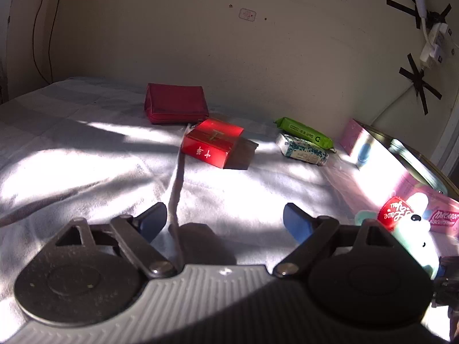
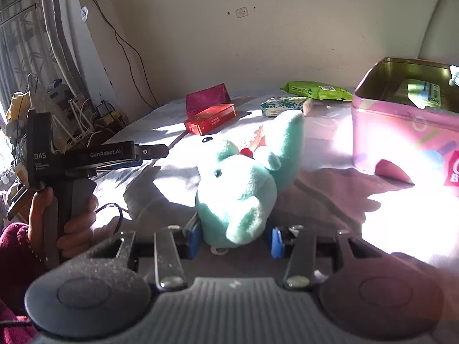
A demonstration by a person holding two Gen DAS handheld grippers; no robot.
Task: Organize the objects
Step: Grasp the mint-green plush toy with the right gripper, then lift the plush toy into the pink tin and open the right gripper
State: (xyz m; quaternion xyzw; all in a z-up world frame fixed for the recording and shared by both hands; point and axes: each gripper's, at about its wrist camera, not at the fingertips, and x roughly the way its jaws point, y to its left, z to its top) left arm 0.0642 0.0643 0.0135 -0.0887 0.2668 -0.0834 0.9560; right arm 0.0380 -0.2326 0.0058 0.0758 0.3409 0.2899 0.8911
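Clamped in the right gripper point(image 2: 233, 239): fuzzy mint-green plush toy point(image 2: 241, 189) on rumpled white cloth point(image 2: 172, 172). Spread wide and empty, left gripper point(image 1: 225, 220). Nearby, glossy pink rectangular tin point(image 2: 401, 132).

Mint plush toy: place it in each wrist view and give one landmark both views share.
Left wrist: mint plush toy at the right edge, against the pink tin.
Right wrist: centre foreground, between the right claw pads.
Shared landmark: red box on the white cloth.
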